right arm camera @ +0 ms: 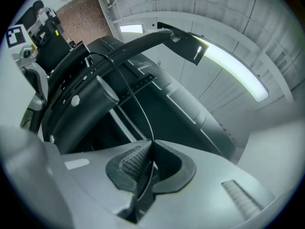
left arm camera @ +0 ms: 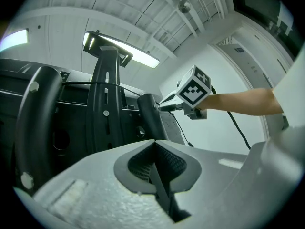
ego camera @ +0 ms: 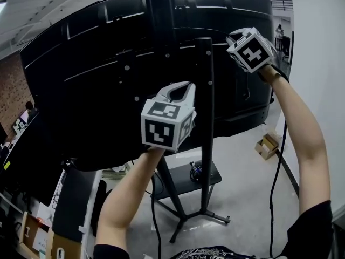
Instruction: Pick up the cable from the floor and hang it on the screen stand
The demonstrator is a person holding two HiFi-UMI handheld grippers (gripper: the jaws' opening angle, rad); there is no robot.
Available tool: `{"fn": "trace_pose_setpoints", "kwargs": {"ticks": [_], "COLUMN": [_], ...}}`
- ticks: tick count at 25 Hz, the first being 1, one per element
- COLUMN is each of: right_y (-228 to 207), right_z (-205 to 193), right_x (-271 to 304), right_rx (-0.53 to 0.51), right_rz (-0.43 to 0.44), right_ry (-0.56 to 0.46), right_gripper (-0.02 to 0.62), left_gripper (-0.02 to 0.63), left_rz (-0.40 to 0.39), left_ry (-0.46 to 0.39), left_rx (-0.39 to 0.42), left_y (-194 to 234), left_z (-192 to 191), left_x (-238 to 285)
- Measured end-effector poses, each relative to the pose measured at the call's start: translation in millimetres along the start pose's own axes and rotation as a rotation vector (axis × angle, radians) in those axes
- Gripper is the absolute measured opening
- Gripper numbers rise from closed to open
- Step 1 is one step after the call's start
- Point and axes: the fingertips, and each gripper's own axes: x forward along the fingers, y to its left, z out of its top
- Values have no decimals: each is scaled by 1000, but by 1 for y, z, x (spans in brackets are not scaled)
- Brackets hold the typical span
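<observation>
Pinching the cable (right arm camera: 141, 112) between jaws pressed hard together, my right claw (right arm camera: 151, 143) is raised high behind the screen (ego camera: 81, 90), just beside the top of the stand's right post (right arm camera: 88, 99). From the jaw tips the cable rises in a thin arc, leans left and far, and passes above the blunt end of that post towards the middle column (left arm camera: 107, 94). In the left gripper view the same thin line runs nearly level across the column, from the left side of the stand (ego camera: 206, 144) to the right post. So its long axis lies left to right along the back of the stand, with my end at the right.

My left claw (left arm camera: 153, 144) is lower and nearer to me, left of the right post, with its jaws closed together and nothing between them that I can make out.

The right claw is plainly the nearer one to the post top, and it has the cable. As I judge it, what matters next is that the cable leaves my jaws going up and left. To seat it, I would need to bring the held end down on the far side of the post top, so the line catches there and does not slide off.
</observation>
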Motion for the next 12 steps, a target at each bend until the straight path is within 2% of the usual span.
{"fn": "trace_pose_setpoints", "kwargs": {"ticks": [7,12], "right_y": [27,52], "right_z": [-21,-29], "right_x": [-5,-5], "right_rx": [90,172], "right_rz": [42,88], "right_ry": [-32,-68], "right_gripper": [21,21], "left_gripper": [-2,-2], "left_rz": [4,38], "left_ry": [-5,-13], "left_rx": [-11,-32], "left_y": [-12,-13], "left_z": [1,4], "left_x": [10,14]}}
